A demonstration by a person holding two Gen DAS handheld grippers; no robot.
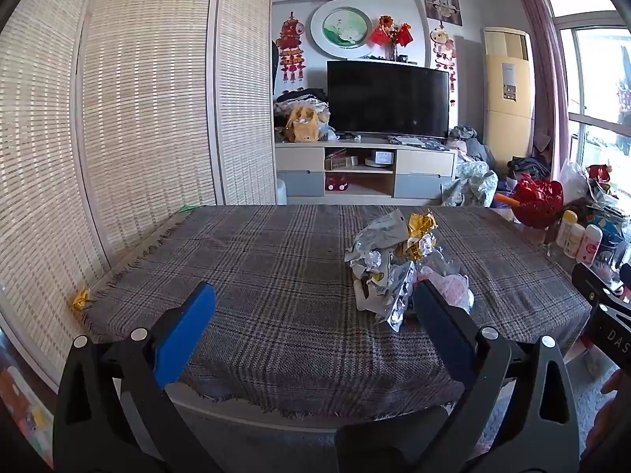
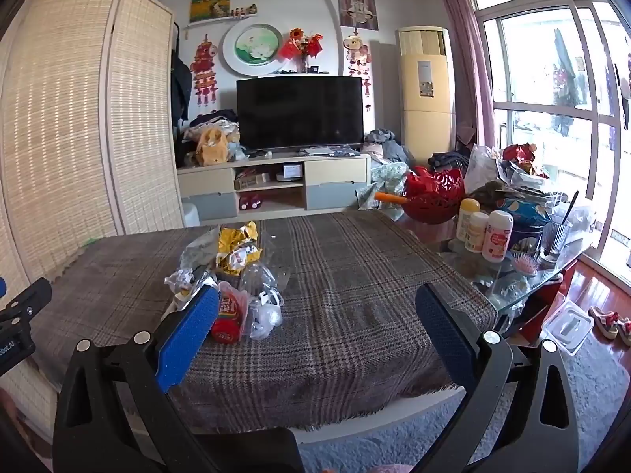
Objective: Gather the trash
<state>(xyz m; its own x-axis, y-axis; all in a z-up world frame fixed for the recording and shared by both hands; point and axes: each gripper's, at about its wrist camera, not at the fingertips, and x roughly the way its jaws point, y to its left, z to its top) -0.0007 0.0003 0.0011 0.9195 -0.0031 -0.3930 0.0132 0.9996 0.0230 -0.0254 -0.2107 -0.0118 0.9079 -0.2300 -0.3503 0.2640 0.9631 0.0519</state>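
Both tongs gape wide, gripping nothing: trash (image 1: 398, 264) sits mid-table (image 1: 256, 276), just past the left tongs' (image 1: 315, 295) right tip, behind the right tongs' (image 2: 317, 301) left tip.

Living room, daylight from big white-framed window (image 2: 552, 90) on right, pink curtain (image 2: 465, 59) beside it. Woven bamboo folding screen (image 1: 138, 110) on left. Black flat TV (image 1: 388, 96) on pale wood-and-grey TV cabinet (image 1: 366, 169) at white back wall, cream standing air conditioner (image 1: 508, 90) near the curtain. Grey plaid-cloth table (image 1: 276, 276) in foreground; red wood floor (image 2: 599, 287) at right.
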